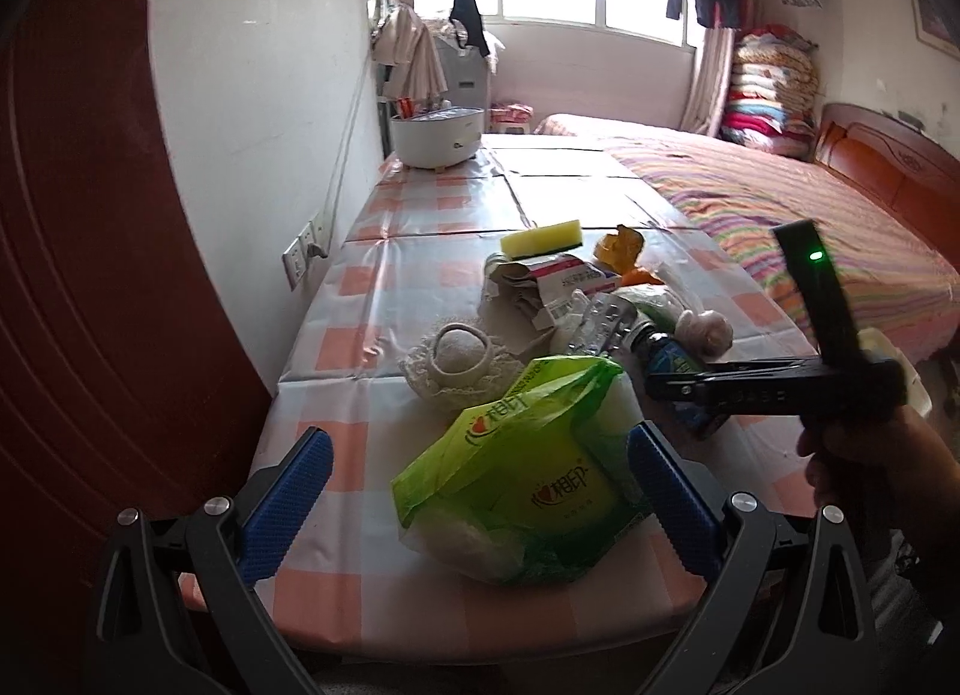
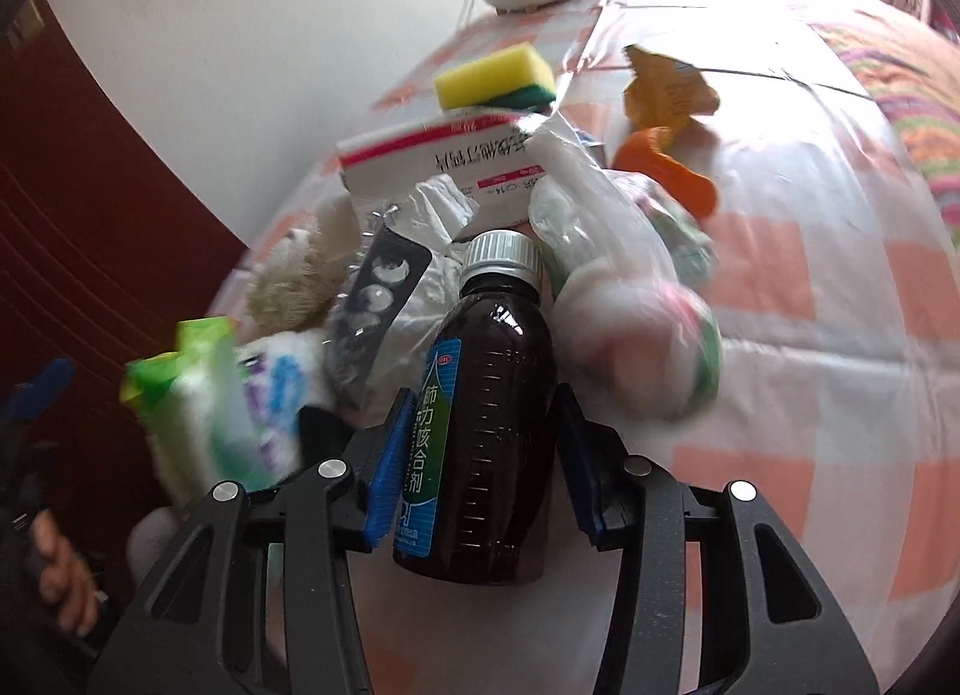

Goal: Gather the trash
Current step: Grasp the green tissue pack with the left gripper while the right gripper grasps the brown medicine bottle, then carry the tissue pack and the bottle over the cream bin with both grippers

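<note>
Brown medicine bottle [image 2: 486,425] with silver cap and blue-green label sits between the right tongs [image 2: 480,455] pads, both pads against its sides; long axis runs along the fingers, cap pointing away toward the trash pile. Left tongs [image 1: 474,491] spread wide around the green tissue pack [image 1: 516,491] on the checked counter [image 1: 354,347], not touching it.

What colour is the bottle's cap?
Silver, on the dark brown bottle; clearest in the right wrist view.
</note>
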{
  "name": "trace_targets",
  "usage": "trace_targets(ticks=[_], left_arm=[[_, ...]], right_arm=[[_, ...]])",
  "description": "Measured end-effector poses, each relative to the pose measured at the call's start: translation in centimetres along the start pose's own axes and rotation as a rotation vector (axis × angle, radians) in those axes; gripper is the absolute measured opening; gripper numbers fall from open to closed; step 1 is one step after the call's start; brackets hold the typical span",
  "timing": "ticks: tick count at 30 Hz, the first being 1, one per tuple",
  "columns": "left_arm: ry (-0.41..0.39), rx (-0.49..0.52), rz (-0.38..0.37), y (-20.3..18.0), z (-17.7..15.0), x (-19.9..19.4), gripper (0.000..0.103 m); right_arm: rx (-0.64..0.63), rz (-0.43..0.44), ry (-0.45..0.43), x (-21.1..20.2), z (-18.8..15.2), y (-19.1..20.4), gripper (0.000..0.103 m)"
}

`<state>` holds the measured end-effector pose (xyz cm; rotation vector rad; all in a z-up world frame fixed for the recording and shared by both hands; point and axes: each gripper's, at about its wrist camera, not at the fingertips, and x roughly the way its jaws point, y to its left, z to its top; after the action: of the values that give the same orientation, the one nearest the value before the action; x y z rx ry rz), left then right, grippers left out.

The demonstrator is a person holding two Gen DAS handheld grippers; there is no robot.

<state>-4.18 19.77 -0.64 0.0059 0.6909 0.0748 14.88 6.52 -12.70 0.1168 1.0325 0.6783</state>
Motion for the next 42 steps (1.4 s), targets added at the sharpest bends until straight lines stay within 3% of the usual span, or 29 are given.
trace_targets(ticks=[3, 7, 9, 13, 15, 16, 17, 18, 19, 26, 42], left_arm=[[0.045, 0.047, -0.054, -0.7, 0.0, 1.4, 0.096], [0.143, 0.069, -0.128, -1.0, -0.3, 4.5, 0.096], [0.184, 0.051, -0.136, -1.0, -0.6, 5.9, 0.096], [0.180, 0.005, -0.128, -0.8, -0.9, 6.6, 0.093], [0.180, -0.010, -0.130, -0.8, -1.0, 6.3, 0.075], [0.179, -0.014, -0.119, -0.8, -1.0, 6.2, 0.056], [0.184, -0.017, -0.098, -0.7, -1.0, 6.1, 0.027], [0.200, -0.024, -0.089, -0.6, -1.1, 6.2, 0.015], [0.223, -0.041, -0.113, -0.3, -1.1, 6.4, 0.012], [0.201, -0.060, -0.105, -0.2, -1.4, 6.4, 0.004], [0.048, -0.071, -0.133, -2.0, 1.0, 2.3, 0.004]], right_arm=[[0.048, 0.065, -0.054, -2.3, -1.3, -1.3, 0.044], [0.024, 0.036, -0.124, -4.8, -2.5, -1.7, 0.044], [0.022, 0.051, -0.147, -5.6, -2.8, -1.8, 0.044], [0.027, 0.065, -0.188, -6.9, -3.3, -2.4, 0.044], [0.031, 0.067, -0.203, -7.2, -3.4, -2.6, 0.044], [0.035, 0.069, -0.208, -7.3, -3.4, -2.8, 0.044], [0.038, 0.070, -0.213, -7.5, -3.5, -2.9, 0.044], [0.042, 0.073, -0.218, -7.5, -3.3, -2.9, 0.044], [0.044, 0.075, -0.223, -7.6, -3.3, -3.0, 0.044], [0.044, 0.066, -0.256, -8.5, -3.8, -3.3, 0.044], [0.045, 0.021, -0.356, -11.5, -4.5, -4.2, 0.044]])
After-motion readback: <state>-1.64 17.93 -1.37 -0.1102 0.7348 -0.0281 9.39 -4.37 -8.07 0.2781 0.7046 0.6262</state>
